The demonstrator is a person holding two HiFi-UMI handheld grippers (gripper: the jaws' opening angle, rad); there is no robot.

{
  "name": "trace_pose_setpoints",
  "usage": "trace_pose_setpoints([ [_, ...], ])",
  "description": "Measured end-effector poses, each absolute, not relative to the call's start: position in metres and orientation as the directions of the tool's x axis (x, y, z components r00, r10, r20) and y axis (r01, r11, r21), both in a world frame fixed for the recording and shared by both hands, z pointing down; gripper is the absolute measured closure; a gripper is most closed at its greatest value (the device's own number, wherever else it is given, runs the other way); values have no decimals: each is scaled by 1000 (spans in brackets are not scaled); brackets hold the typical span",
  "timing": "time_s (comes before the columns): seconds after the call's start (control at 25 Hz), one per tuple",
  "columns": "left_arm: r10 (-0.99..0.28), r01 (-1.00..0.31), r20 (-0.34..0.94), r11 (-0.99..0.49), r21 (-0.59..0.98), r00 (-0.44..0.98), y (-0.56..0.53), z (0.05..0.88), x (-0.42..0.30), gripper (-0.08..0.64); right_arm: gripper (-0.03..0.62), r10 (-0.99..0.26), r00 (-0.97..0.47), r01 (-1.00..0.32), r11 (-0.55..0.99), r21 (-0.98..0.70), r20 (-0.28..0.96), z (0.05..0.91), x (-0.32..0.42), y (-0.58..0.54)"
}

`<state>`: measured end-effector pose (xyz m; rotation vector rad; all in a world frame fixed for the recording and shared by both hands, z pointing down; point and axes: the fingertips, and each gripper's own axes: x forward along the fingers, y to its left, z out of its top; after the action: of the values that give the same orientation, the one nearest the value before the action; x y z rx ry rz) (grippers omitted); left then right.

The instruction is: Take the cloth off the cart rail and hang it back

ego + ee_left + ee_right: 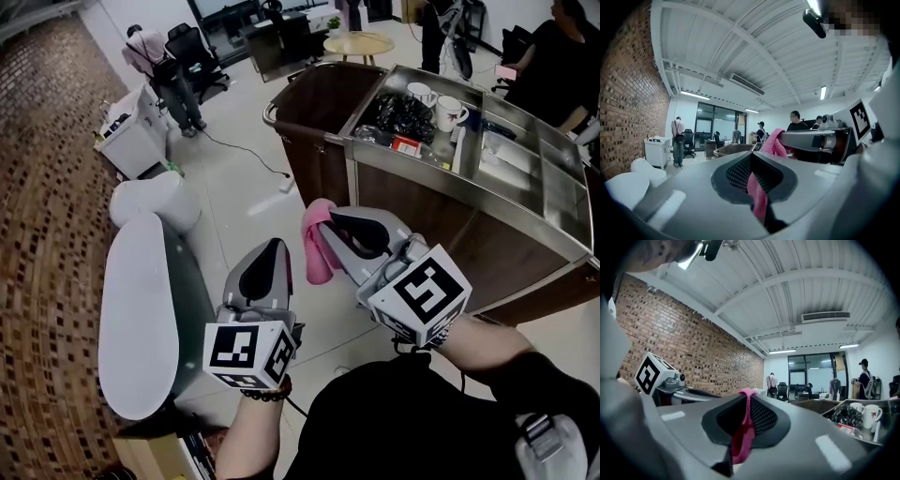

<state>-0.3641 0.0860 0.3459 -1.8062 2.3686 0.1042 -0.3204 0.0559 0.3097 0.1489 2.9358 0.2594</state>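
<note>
Two grippers are both pinching the pink cloth (319, 251), and none of it is touching the cart (525, 225). The left gripper (273, 265) is holding its jaws closed on a thin strip of the cloth (757, 193), which is running down between the dark ribbed pads in the left gripper view. The right gripper (344, 225) is doing the same, its jaws pressing together on a pink fold of the cloth (742, 430) that is poking out over the tips in the right gripper view.

In the head view the cloth is hanging bunched in the air between the two grippers, mostly from the right one. It is hanging in front of the cart's brown side panel and apart from the chrome rail (271, 113) at the cart's far end. The grippers are sitting side by side, near each other, both pointing away from the person toward the cart, with their marker cubes facing the camera. The right gripper is also showing in the left gripper view, with pink bunching at its tip.

On the cart's steel top two white mugs (448, 111) are standing beside a black bag (401, 117). A person (169, 70) is standing well back by a white cabinet (131, 141). A brick wall (693, 348) is running along the left.
</note>
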Motion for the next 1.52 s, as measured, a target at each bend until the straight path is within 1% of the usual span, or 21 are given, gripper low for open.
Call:
trace_pose_setpoints([
  [0.12, -956, -968, -168, 250, -33, -241, 98, 345, -386, 557, 580, 95, -981, 67, 984, 165, -171, 309, -342, 71],
  [0.24, -957, -970, -172, 243, -24, -235, 108, 345, -403, 557, 580, 72, -994, 64, 994, 86, -87, 313, -358, 88],
  [0.32, -957, -971, -175, 237, -18, -230, 111, 347, -414, 557, 580, 76, -993, 66, 992, 108, -93, 313, -369, 91],
  [0.44, -959, -973, -174, 229, -12, -224, 105, 351, -433, 558, 580, 61, -996, 57, 996, 68, -68, 316, -387, 88],
  [0.76, -968, -977, -147, 212, -28, -206, 72, 344, -485, 557, 580, 43, -996, 41, 999, 32, -82, 307, -439, 55],
  [1.04, -970, -978, -141, 207, -42, -199, 12, 339, -537, 557, 580, 42, -995, 40, 999, 21, -96, 303, -489, -2],
  [1.24, -968, -976, -143, 214, -52, -204, -18, 334, -557, 558, 580, 63, -988, 55, 996, 63, -140, 298, -509, -31],
  [1.36, -968, -976, -142, 214, -47, -206, -33, 336, -567, 557, 580, 62, -988, 54, 997, 64, -139, 297, -519, -45],
  [1.52, -972, -980, -136, 195, -34, -189, -49, 331, -587, 557, 580, 38, -995, 37, 999, 8, -93, 294, -537, -56],
])
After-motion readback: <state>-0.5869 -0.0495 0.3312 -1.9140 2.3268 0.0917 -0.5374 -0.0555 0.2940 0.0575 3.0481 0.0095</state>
